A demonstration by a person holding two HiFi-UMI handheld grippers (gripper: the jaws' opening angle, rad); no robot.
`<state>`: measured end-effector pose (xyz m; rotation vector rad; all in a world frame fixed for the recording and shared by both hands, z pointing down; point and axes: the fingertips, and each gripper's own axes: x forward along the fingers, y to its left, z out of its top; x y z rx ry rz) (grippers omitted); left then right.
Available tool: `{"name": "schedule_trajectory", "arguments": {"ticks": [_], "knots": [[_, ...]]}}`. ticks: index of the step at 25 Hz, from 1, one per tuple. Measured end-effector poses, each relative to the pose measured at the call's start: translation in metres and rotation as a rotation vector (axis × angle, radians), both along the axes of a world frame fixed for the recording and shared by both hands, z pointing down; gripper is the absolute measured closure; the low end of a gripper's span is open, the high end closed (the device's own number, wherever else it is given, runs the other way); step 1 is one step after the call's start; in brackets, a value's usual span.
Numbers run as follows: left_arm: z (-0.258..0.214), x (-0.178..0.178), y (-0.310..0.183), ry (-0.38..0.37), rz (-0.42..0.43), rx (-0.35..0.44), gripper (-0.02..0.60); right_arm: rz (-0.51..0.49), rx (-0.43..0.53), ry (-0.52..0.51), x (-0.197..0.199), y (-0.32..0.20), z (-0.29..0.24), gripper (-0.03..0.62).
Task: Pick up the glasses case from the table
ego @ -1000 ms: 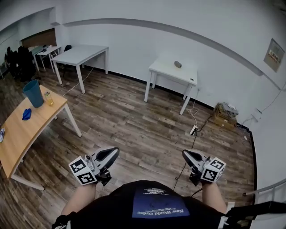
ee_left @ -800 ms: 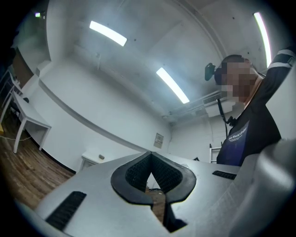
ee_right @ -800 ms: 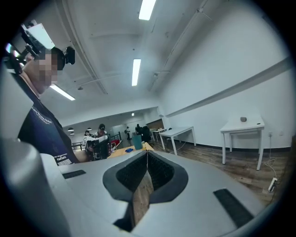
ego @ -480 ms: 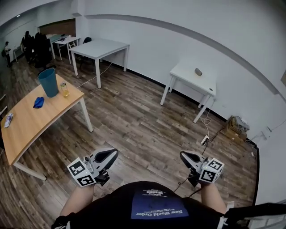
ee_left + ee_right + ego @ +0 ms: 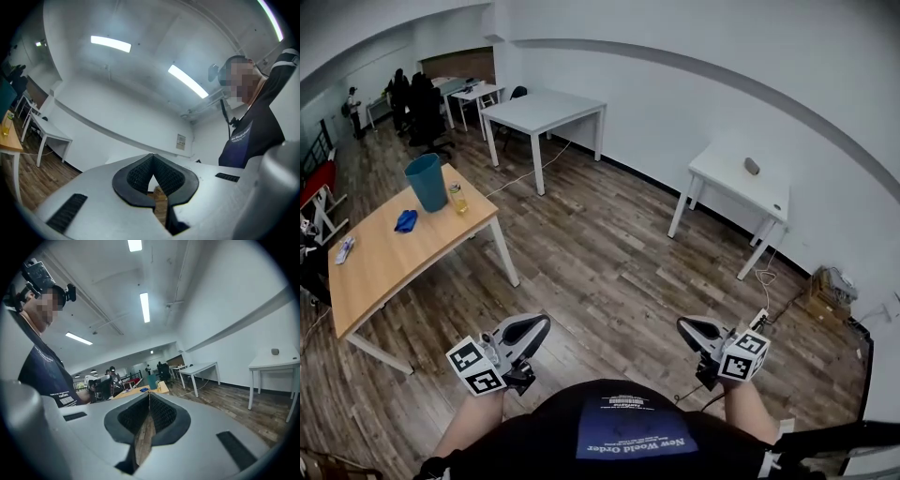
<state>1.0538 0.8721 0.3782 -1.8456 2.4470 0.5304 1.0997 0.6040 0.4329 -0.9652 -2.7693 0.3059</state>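
Observation:
A small grey oval object (image 5: 752, 166), possibly the glasses case, lies on a little white table (image 5: 722, 173) by the far wall; the right gripper view shows the grey object (image 5: 275, 351) too. A blue item (image 5: 406, 221) lies on the wooden table (image 5: 384, 267) at the left; I cannot tell what it is. My left gripper (image 5: 539, 323) and right gripper (image 5: 684, 325) hover over the floor near my body, far from both tables. The left gripper (image 5: 152, 157) and the right gripper (image 5: 149, 394) are both shut with nothing in them.
The wooden table also carries a teal bin (image 5: 425, 182), a drink bottle (image 5: 457, 198) and a small item (image 5: 344, 249). A larger white table (image 5: 546, 109) stands behind. People (image 5: 411, 94) stand at the far left. A power strip (image 5: 759, 319) and boxes (image 5: 825, 291) lie on the floor at right.
The view has swung left: the wooden table, white tables and far wall have all slid rightward in the head view. Both grippers keep their place near my body, still shut.

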Motion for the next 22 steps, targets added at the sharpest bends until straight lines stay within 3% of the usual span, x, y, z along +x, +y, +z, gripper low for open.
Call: {"name": "schedule_trajectory", "arguments": {"ticks": [4, 11, 17, 22], "knots": [[-0.008, -0.01, -0.058, -0.015, -0.024, -0.015, 0.58, -0.049, 0.01, -0.036, -0.03, -0.05, -0.012, 0.591], [-0.001, -0.033, -0.144, 0.031, -0.047, -0.048, 0.58, -0.124, -0.028, -0.042, -0.077, -0.119, -0.001, 0.591], [0.005, -0.061, -0.169, 0.062, -0.071, -0.07, 0.58, -0.167, -0.049, -0.026, -0.108, -0.138, 0.013, 0.591], [0.02, -0.101, -0.172, 0.097, -0.044, -0.039, 0.58, -0.145, -0.041, 0.007, -0.144, -0.141, 0.024, 0.591]]}}
